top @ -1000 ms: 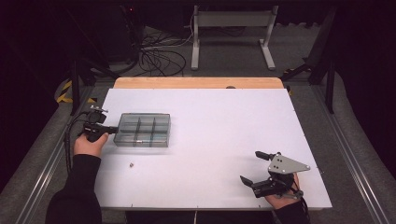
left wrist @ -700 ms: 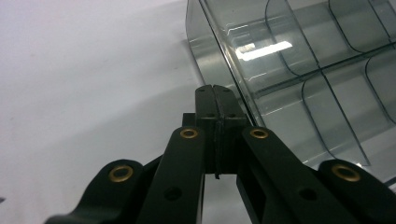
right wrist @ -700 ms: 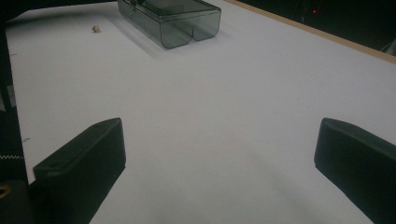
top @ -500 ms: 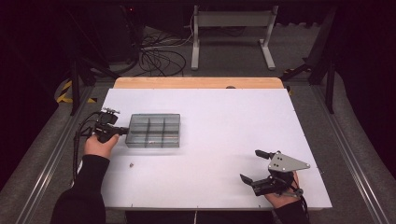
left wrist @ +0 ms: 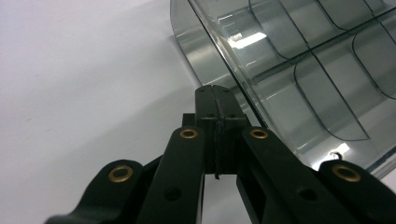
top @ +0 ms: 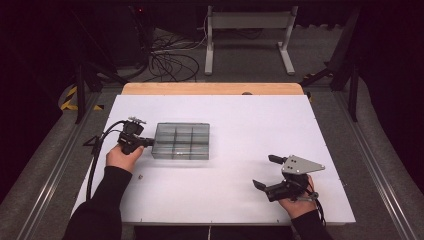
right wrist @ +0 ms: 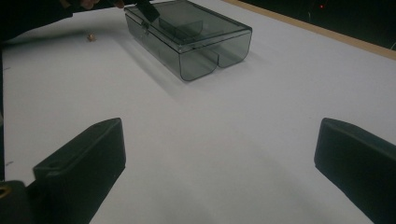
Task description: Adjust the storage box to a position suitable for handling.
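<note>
A smoky clear plastic compartment box [top: 181, 141] lies closed on the white table top, left of centre. My left gripper [top: 149, 143] is at its left end, jaws pressed together with nothing between them. In the left gripper view the closed tips [left wrist: 215, 95] touch the box's [left wrist: 299, 60] rounded edge. My right gripper [top: 265, 171] rests near the front right of the table, open and empty. Its view looks across bare table towards the box [right wrist: 187, 35], with the left gripper's tip [right wrist: 148, 10] at the box's far end.
A tiny brownish bit [top: 141, 176] lies on the table in front of the left hand, also in the right gripper view [right wrist: 91, 37]. A wooden strip [top: 212, 88] runs along the table's far edge. Cables and a metal stand sit on the floor beyond.
The left gripper and the box have slid together to the right across the table. The right gripper has stayed where it was.
</note>
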`<state>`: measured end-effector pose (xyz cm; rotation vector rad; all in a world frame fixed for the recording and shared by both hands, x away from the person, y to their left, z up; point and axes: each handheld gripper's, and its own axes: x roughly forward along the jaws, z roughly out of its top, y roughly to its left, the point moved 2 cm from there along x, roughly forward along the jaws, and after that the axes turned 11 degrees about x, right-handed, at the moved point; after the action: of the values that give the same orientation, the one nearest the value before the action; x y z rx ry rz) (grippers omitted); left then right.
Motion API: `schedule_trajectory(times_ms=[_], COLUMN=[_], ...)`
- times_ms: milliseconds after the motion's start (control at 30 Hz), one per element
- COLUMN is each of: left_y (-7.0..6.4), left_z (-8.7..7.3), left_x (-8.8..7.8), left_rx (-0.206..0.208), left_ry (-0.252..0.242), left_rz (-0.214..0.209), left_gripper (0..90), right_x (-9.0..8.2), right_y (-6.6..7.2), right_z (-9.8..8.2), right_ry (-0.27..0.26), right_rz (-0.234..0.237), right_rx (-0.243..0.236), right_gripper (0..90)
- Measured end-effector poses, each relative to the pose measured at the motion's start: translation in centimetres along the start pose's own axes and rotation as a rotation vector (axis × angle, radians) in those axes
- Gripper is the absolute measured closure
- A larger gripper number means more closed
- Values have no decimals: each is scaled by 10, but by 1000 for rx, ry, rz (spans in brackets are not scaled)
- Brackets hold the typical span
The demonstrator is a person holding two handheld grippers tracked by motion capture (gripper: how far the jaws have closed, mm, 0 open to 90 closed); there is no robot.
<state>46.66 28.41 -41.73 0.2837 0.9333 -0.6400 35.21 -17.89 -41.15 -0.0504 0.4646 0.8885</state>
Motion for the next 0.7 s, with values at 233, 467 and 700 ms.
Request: schedule_trajectory(times_ms=[233,467,700], left_y=[-15,-29,-51], left_z=[7,15,26], left_x=[7,13,21], left_rx=[24,56,104], left_ry=[-7,0,3], left_rz=[-27,-37,-31], left_gripper=[898,898,898], right_x=[14,28,35], right_y=[-7,-9,-9], right_z=[8,12,15], right_ry=[19,54,65], right_rz=[20,26,26], right_rx=[23,25,19], right_gripper=[23,23,23])
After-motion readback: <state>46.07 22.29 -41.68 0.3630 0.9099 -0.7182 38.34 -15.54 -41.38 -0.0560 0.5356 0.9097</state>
